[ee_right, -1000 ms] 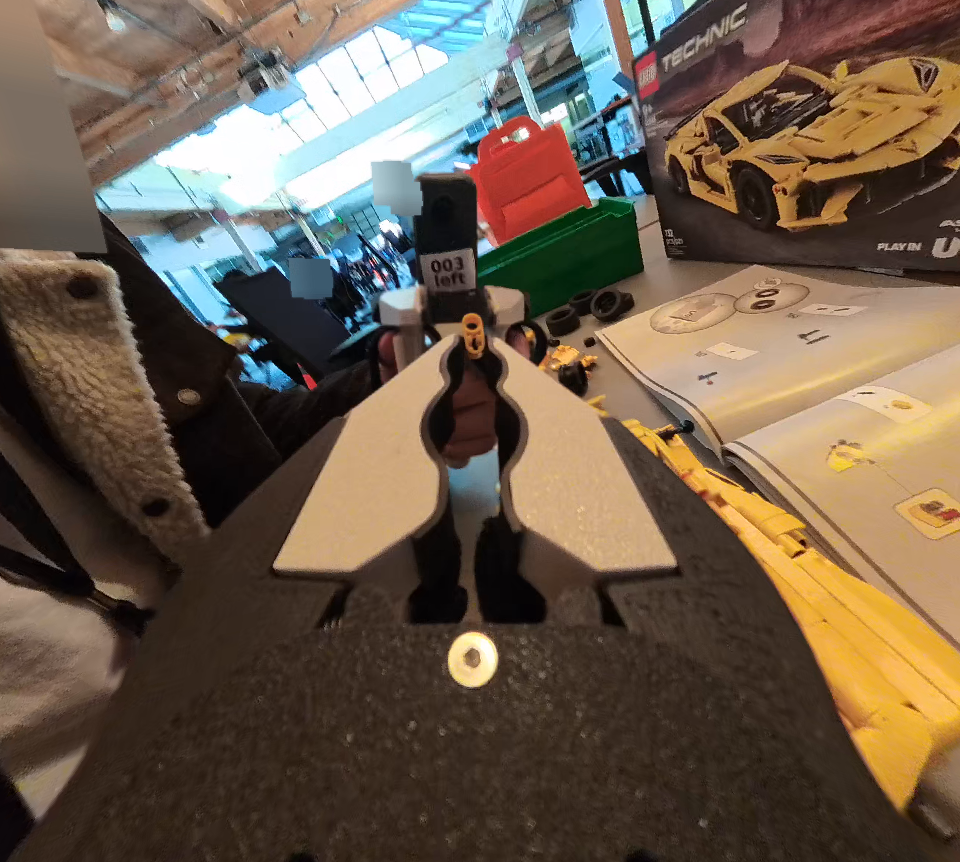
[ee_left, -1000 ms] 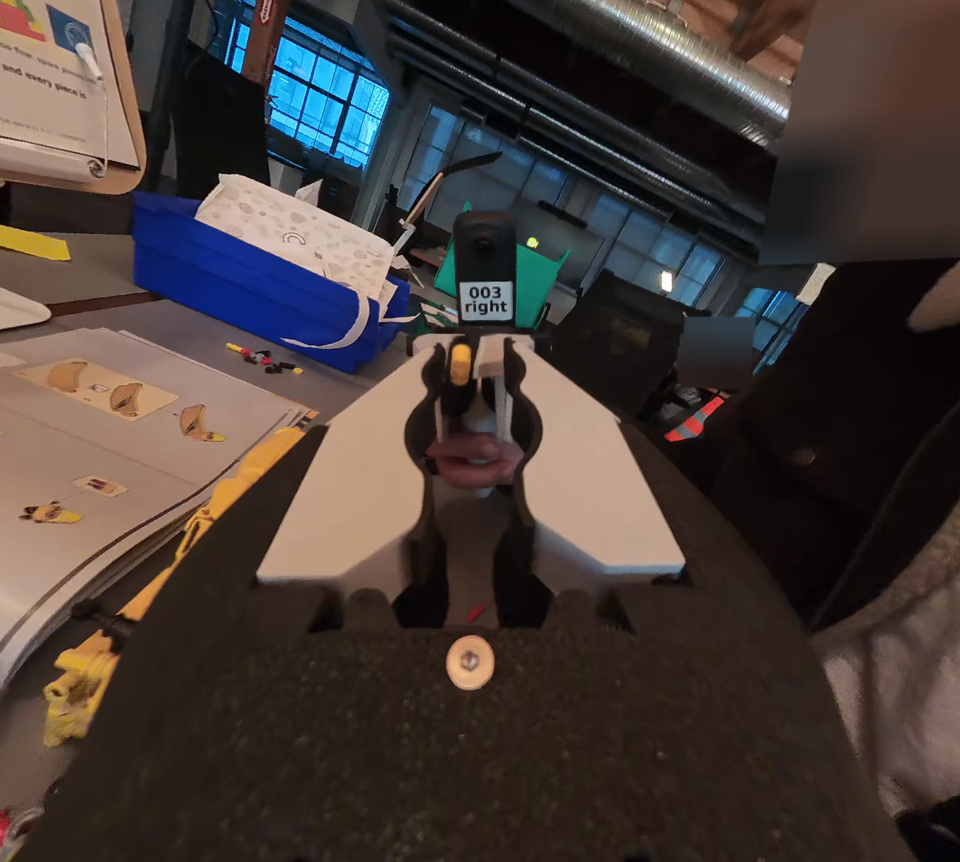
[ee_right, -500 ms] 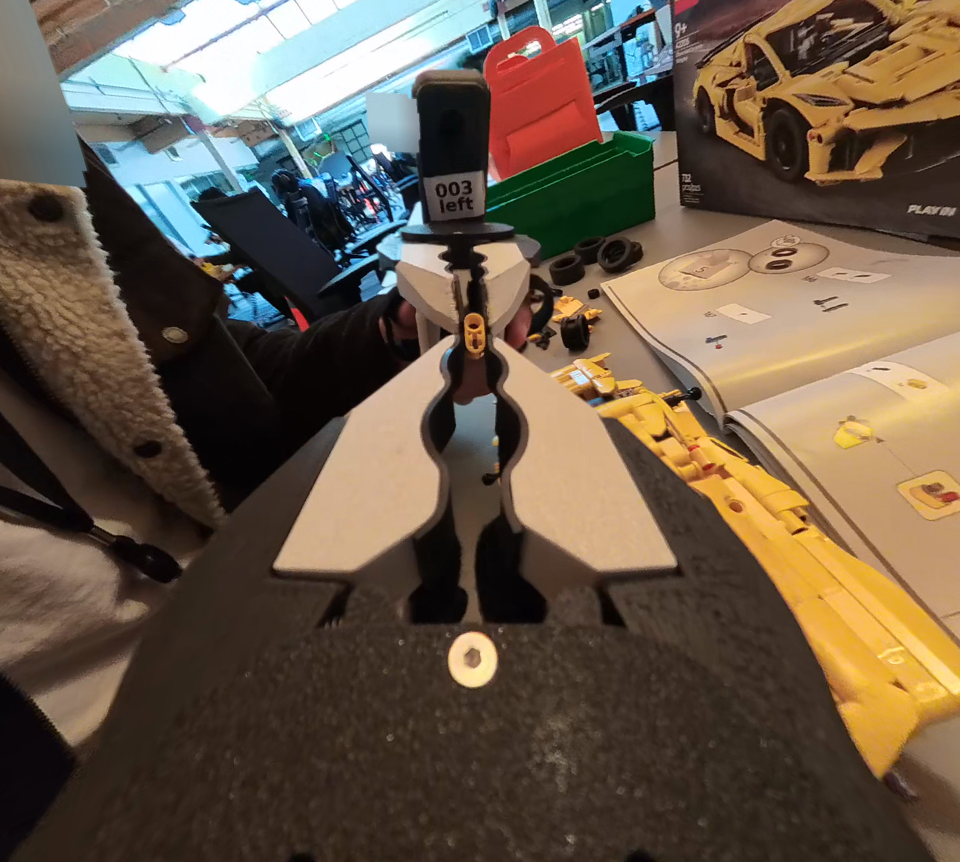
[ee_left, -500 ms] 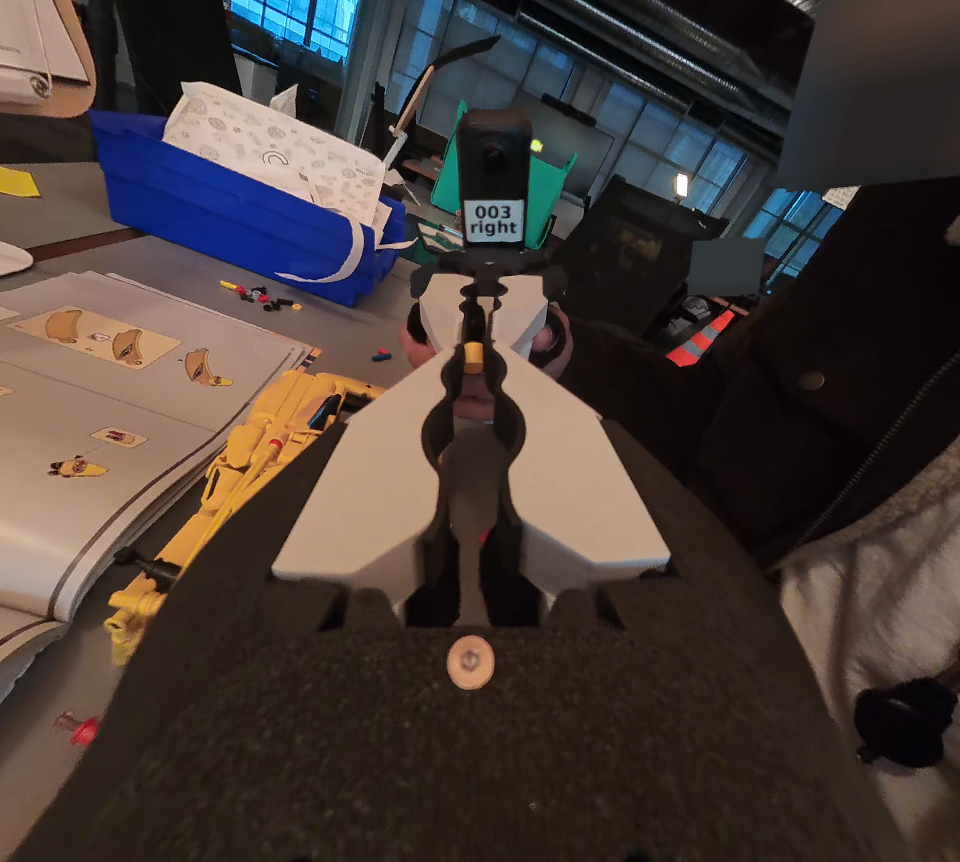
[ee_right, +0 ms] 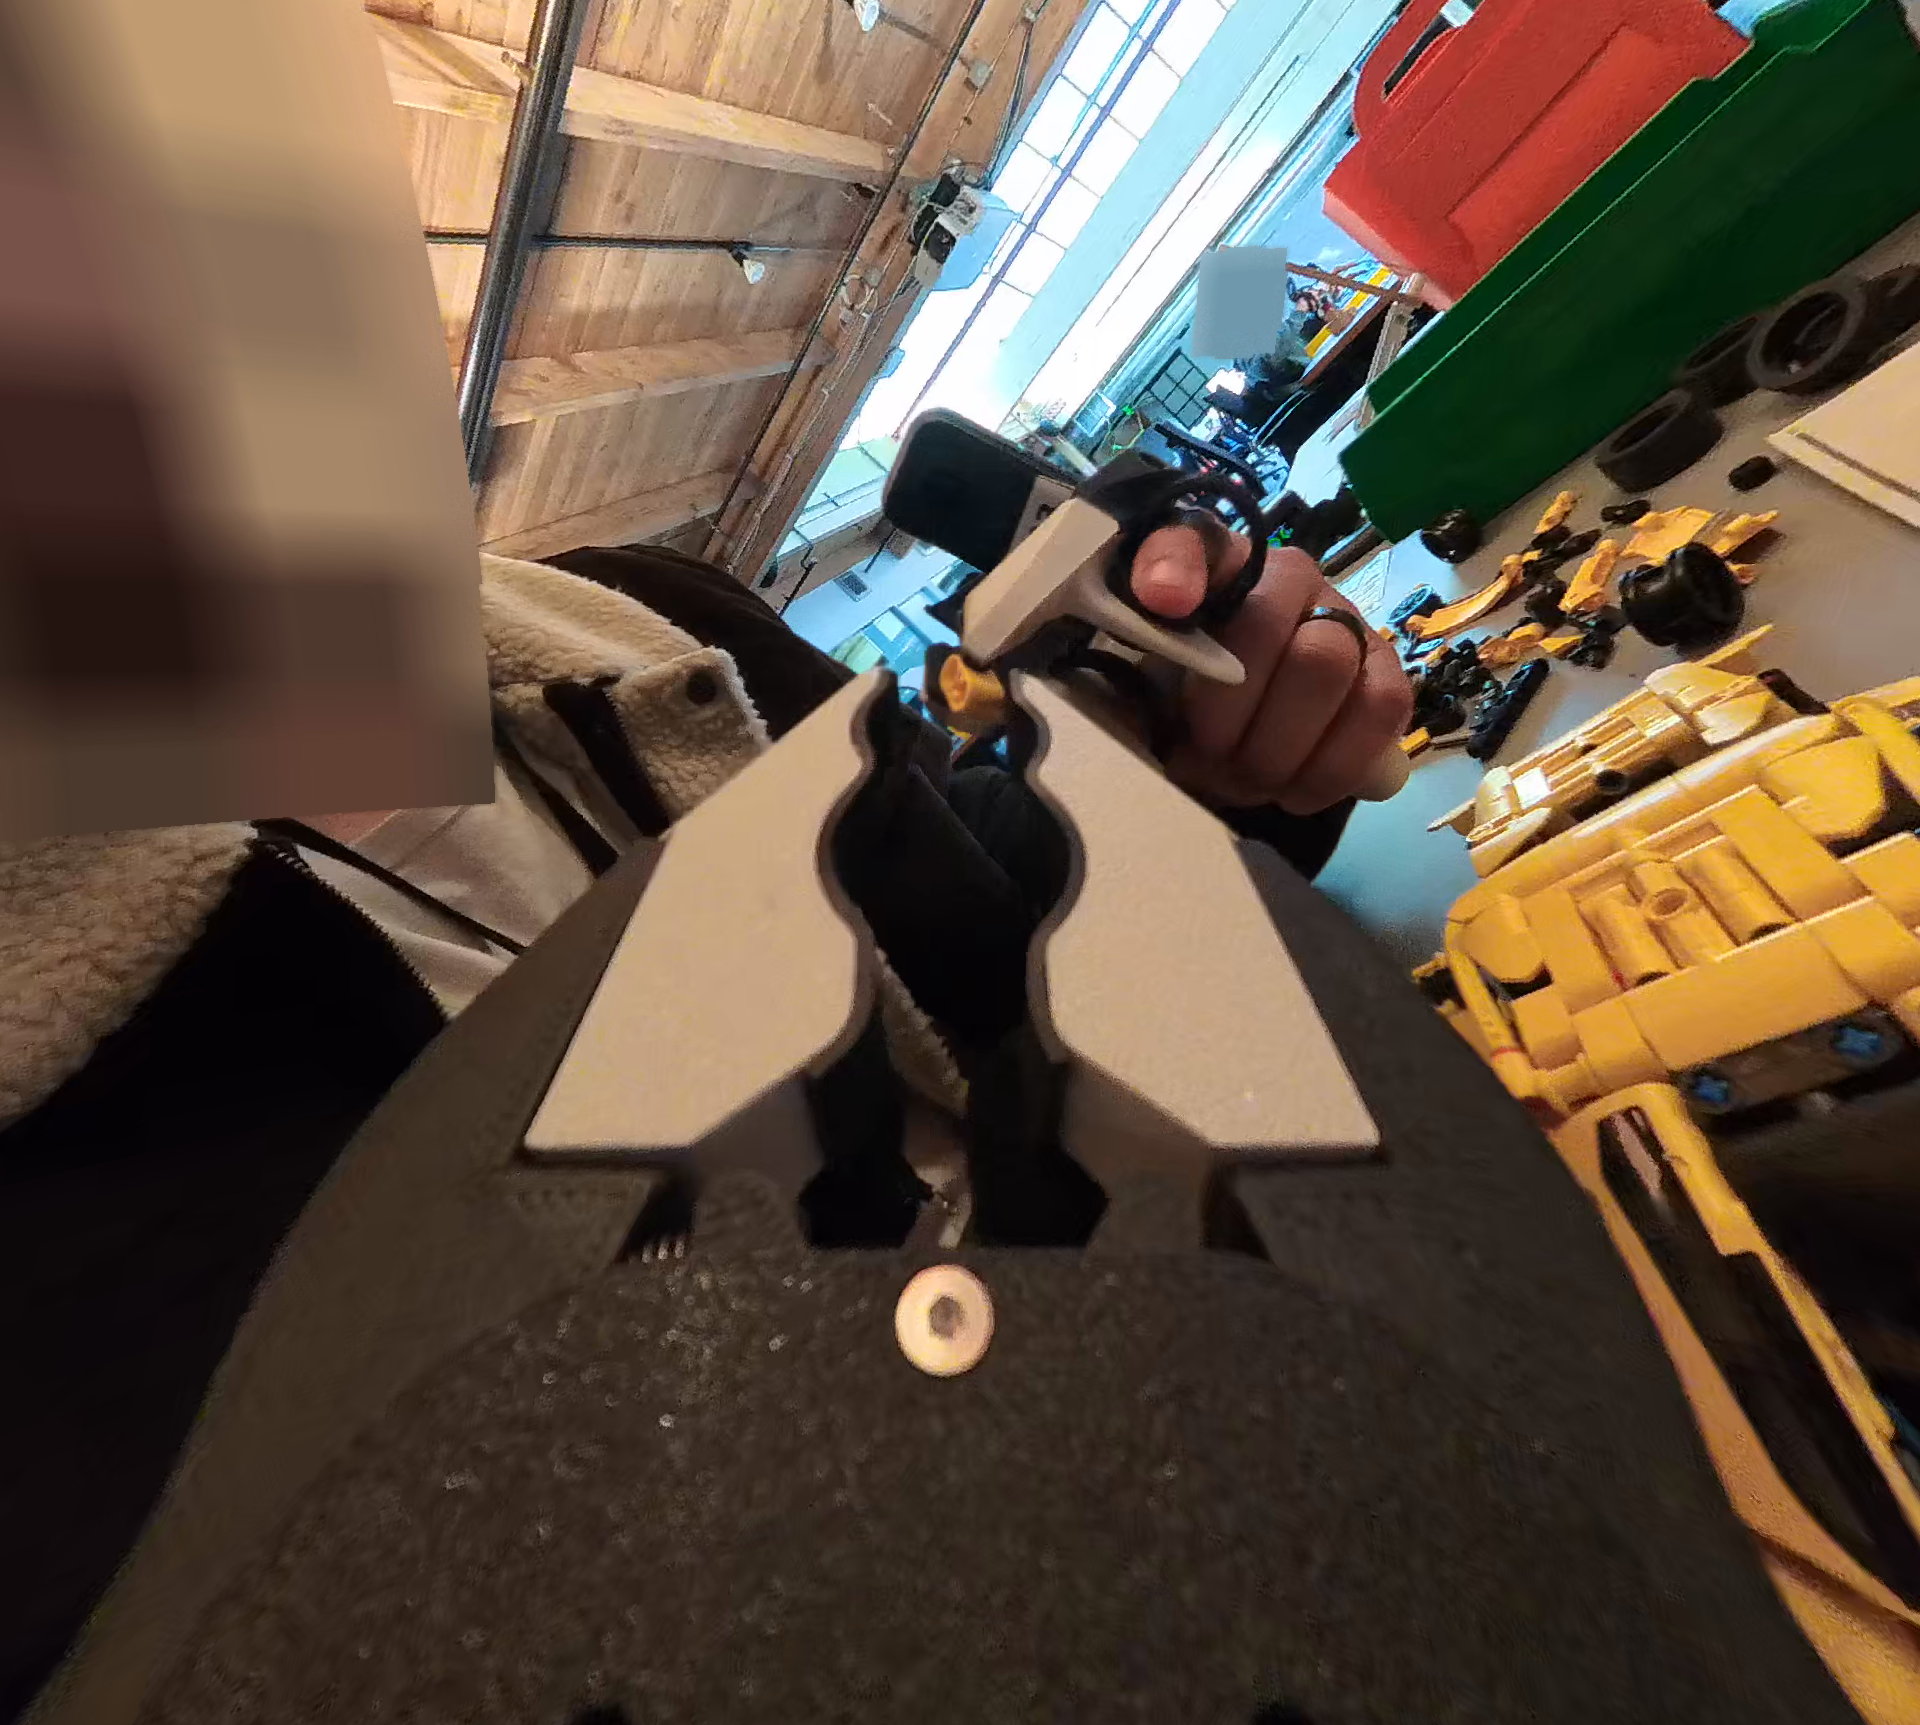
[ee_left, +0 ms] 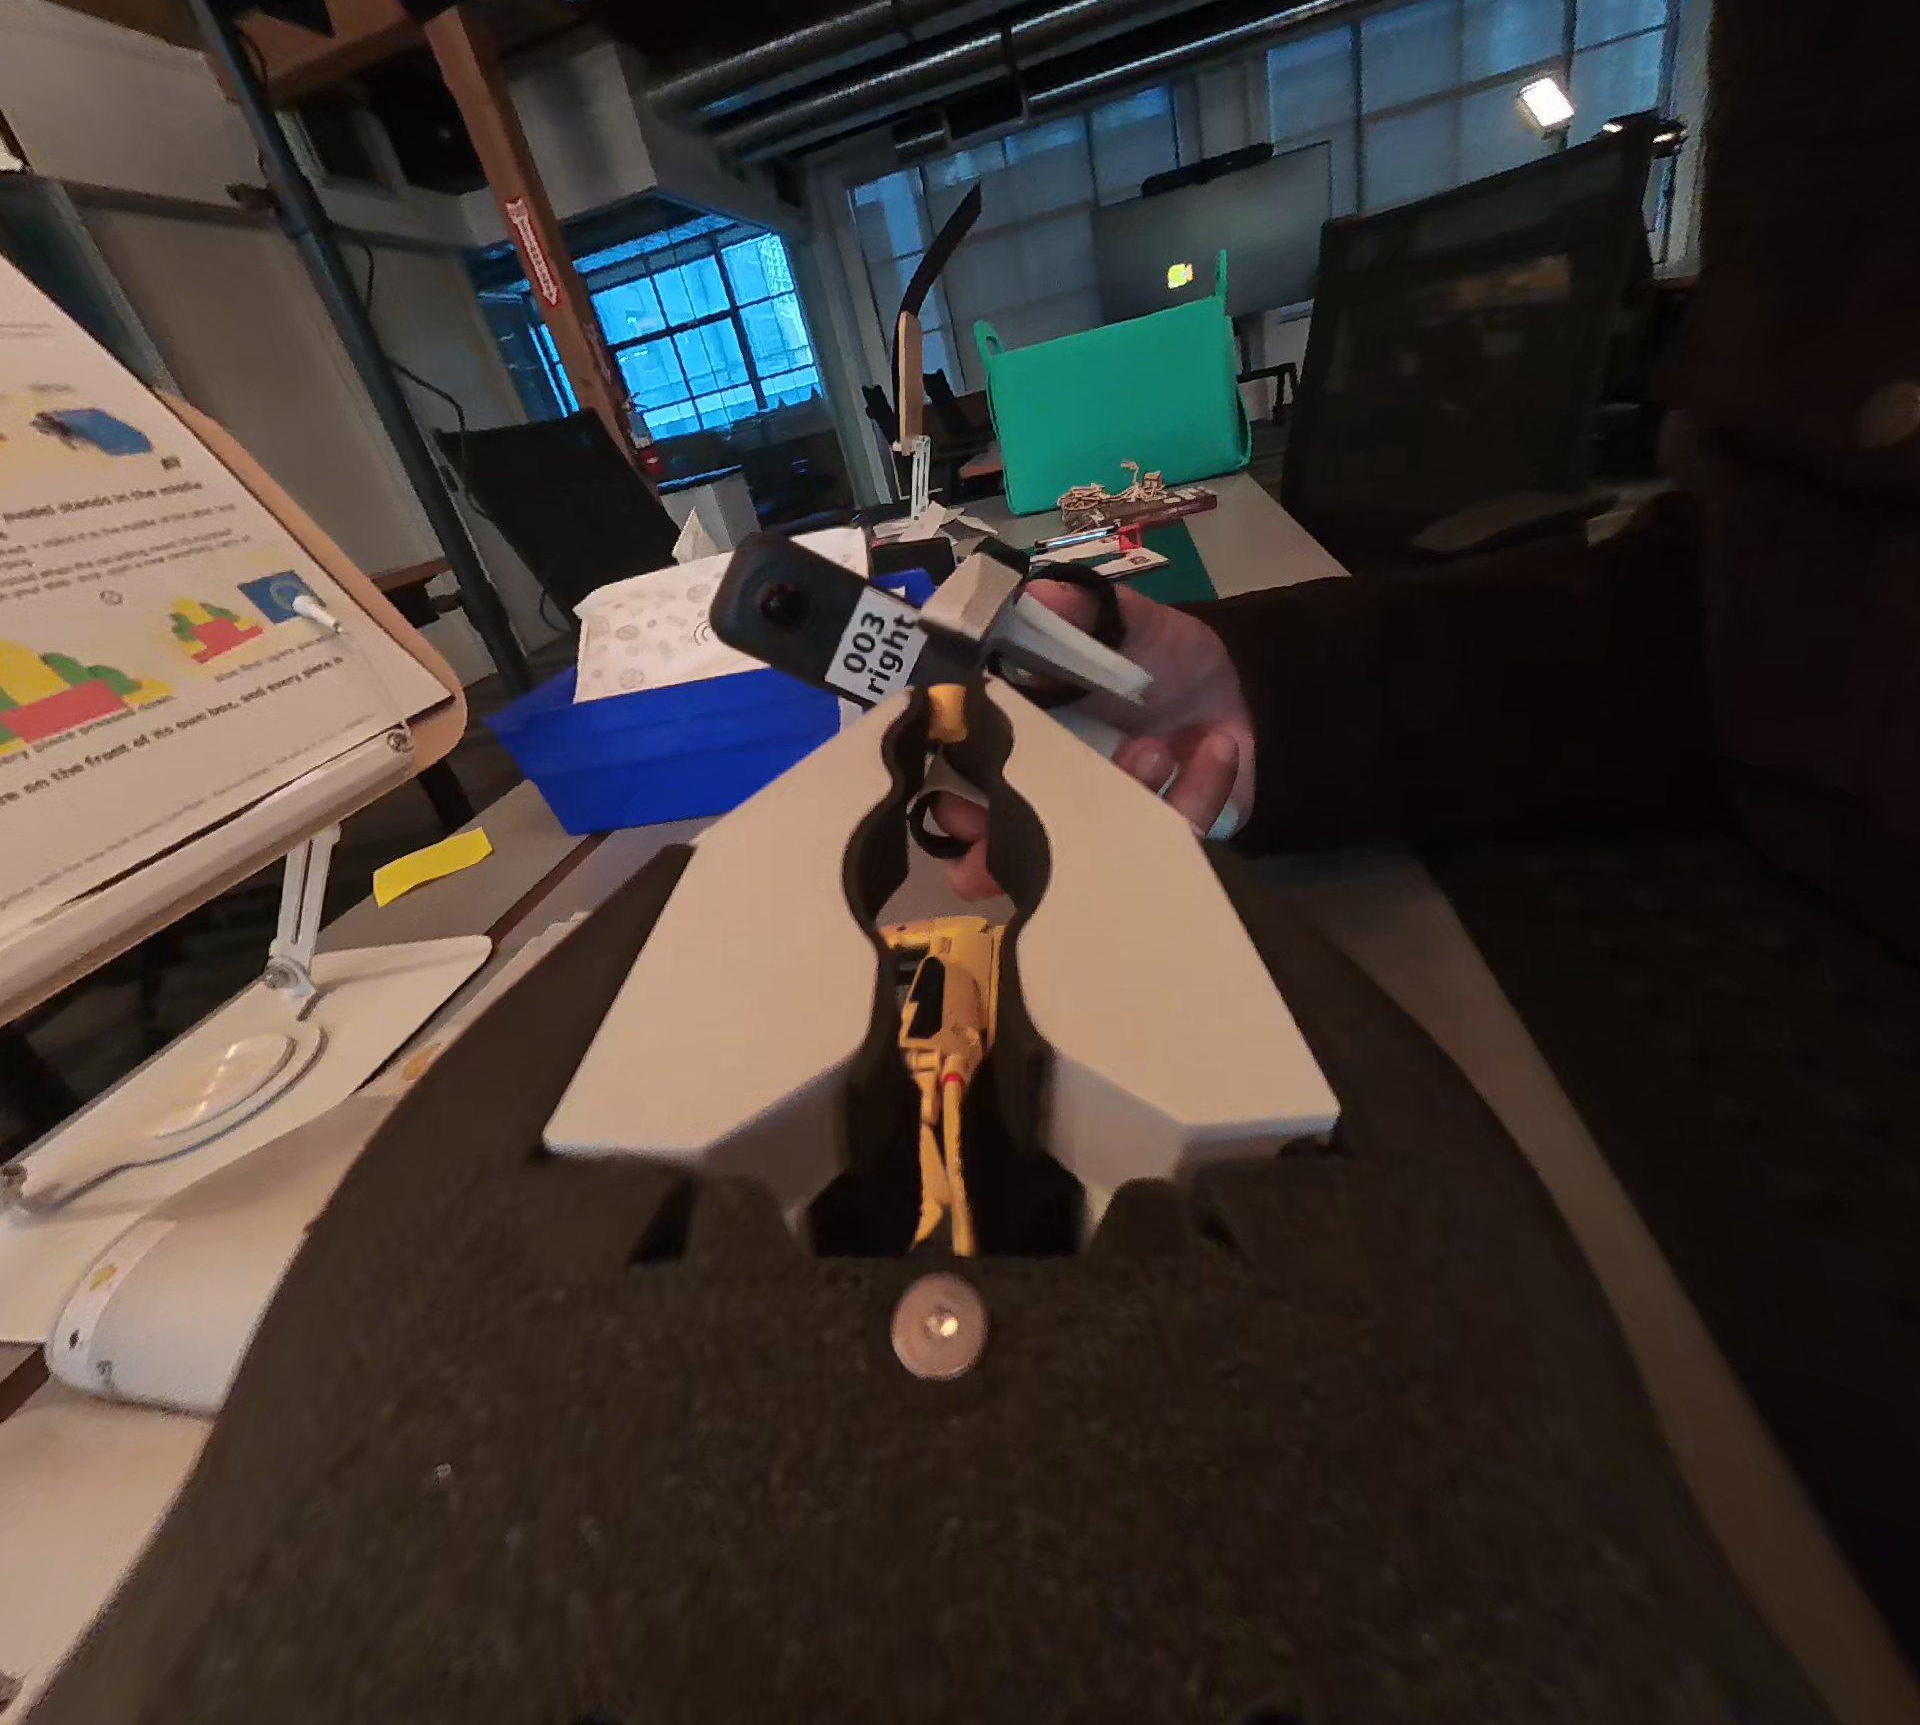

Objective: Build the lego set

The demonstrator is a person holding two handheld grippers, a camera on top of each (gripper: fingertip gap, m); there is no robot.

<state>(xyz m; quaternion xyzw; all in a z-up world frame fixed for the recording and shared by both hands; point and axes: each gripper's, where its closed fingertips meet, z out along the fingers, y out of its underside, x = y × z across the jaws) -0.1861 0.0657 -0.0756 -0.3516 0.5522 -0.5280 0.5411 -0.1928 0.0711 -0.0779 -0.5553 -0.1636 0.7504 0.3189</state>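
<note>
white paper in blue bin

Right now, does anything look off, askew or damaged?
Nothing broken or spilled. One oddity: the right gripper is rolled hard sideways, so the table slants across its view. The left gripper pinches a small yellow piece at its tips.

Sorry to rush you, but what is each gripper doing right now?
Left gripper: shut on the small yellow piece.
Right gripper: slightly open, its tips either side of that piece without clearly gripping it.
</note>
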